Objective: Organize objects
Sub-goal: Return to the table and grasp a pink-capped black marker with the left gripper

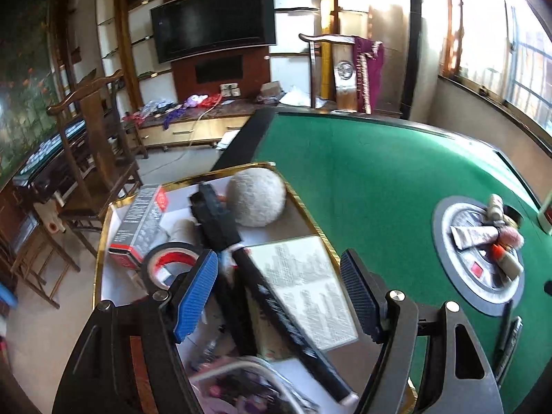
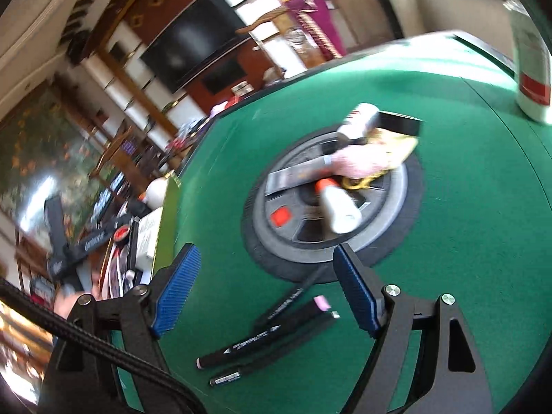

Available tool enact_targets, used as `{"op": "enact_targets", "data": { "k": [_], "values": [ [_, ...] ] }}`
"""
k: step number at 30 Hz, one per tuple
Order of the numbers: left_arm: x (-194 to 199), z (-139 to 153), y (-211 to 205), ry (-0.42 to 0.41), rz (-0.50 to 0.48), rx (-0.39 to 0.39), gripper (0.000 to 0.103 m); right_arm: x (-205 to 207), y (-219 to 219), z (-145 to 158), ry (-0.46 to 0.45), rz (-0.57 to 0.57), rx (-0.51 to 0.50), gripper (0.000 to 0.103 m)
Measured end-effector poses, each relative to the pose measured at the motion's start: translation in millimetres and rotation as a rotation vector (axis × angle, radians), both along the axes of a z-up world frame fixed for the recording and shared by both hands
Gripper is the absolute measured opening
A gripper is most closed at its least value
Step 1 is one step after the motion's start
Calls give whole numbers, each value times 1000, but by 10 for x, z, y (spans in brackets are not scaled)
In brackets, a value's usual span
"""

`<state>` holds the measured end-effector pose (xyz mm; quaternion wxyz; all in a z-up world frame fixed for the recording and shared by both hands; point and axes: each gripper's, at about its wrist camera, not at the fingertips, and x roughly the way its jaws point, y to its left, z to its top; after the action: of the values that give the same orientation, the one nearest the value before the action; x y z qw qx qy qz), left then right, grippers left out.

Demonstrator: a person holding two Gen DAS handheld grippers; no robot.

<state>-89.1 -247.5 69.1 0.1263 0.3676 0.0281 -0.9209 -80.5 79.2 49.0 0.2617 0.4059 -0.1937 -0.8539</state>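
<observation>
Plainly the right gripper is parted and empty, jaws spread above the black marker pens lying on the green felt table, probably the next pick. Left gripper is also open, holding nothing, over the gold-rimmed white tray, lower left, where sorted items collect.

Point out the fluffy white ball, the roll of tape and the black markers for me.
Fluffy white ball (image 1: 257, 197): left wrist view, middle of its fuzzy surface.
Roll of tape (image 1: 171, 255): left wrist view, its upper rim.
Black markers (image 2: 257, 339): right wrist view, barrel of the lettered one.
</observation>
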Motion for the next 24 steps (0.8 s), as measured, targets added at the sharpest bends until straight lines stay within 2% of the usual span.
{"op": "enact_targets", "data": {
  "k": [3,6,12,13,15,16,17,20,22,24],
  "values": [
    [124,65,296,8,-108,6,68,-2,66,31,-8,-12,-62,80],
    [277,53,727,-11,-264,-5,68,36,127,97,19,-19,-61,80],
    [384,-322,1704,-193,-605,-37,67,44,242,134,31,-25,-86,80],
    [391,-370,1841,-210,-626,-60,67,49,260,143,35,-26,-90,80],
    [407,-443,2037,-245,-664,-82,59,69,311,156,45,-37,-90,80],
    [402,-468,2092,-259,-680,-76,49,79,328,161,50,-40,-88,80],
    [396,-469,2124,-261,-693,-59,47,91,344,160,52,-41,-87,80],
    [392,-478,2191,-272,-708,-64,47,95,387,166,51,-45,-99,80],
    [405,-446,2220,-272,-725,-27,47,99,391,179,52,-46,-101,80],
    [407,-430,2232,-274,-733,-30,47,101,409,189,57,-46,-105,80]
  ]
}}
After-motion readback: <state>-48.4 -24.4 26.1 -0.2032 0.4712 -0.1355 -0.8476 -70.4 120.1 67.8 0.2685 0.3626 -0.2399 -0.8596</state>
